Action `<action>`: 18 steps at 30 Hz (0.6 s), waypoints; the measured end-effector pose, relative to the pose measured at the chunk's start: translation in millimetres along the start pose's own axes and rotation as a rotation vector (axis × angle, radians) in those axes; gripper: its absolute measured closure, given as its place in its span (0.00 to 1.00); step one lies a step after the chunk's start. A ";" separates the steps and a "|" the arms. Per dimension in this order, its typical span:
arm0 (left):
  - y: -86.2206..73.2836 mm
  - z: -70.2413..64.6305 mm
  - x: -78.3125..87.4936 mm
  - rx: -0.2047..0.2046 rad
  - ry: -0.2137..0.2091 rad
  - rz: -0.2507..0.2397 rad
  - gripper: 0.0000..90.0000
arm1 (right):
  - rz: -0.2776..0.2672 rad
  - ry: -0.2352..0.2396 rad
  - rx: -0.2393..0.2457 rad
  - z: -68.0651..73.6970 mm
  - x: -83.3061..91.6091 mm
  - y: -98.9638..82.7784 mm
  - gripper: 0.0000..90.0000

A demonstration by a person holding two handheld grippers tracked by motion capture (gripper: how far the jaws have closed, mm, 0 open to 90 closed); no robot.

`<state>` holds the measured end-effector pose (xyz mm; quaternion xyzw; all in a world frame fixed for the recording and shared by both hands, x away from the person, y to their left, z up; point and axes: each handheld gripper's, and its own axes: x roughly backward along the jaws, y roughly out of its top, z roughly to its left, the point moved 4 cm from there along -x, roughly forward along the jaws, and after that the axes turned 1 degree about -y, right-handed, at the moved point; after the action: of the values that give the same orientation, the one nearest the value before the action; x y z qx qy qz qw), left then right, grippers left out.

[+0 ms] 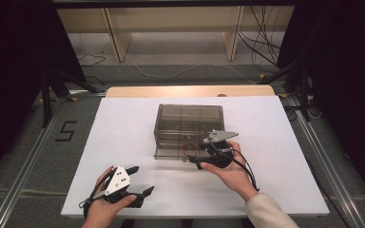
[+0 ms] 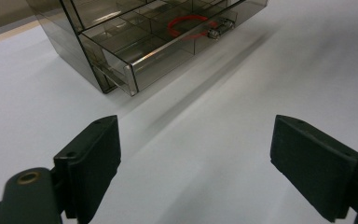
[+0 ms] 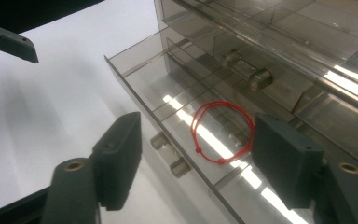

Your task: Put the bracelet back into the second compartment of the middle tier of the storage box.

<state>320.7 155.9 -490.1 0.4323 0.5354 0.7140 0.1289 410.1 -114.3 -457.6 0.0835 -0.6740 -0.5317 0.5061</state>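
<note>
Right tongs (image 3: 193, 156) spread open over red cord loop (image 3: 221, 130) in pulled-out drawer (image 3: 144, 84) at frame centre; left tongs (image 2: 196, 163) open, bare white tabletop (image 2: 242, 93) around.

Smoky drawer box (image 1: 188, 124) on white table (image 1: 123, 137)

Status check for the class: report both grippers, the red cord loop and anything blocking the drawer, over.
Left gripper open, idle on table. Right gripper open over the pulled-out drawer. Red cord loop lies in a drawer compartment, untouched. Nothing in the way.
</note>
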 end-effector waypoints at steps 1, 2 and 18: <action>0.0 0.1 0.1 0.001 0.001 0.000 0.18 | -0.004 -0.004 0.001 0.0 1.5 -0.1 0.35; -0.1 0.2 0.1 0.002 0.001 0.000 0.18 | -0.008 -0.005 -0.002 0.0 3.3 -0.4 0.33; -1.3 0.4 -0.7 0.008 -0.002 0.004 0.18 | -0.028 -0.008 -0.015 -9.7 36.8 -16.6 0.26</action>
<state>321.0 156.3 -491.6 0.4347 0.5373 0.7116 0.1266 393.1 -151.4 -449.9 0.0871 -0.6707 -0.5441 0.4965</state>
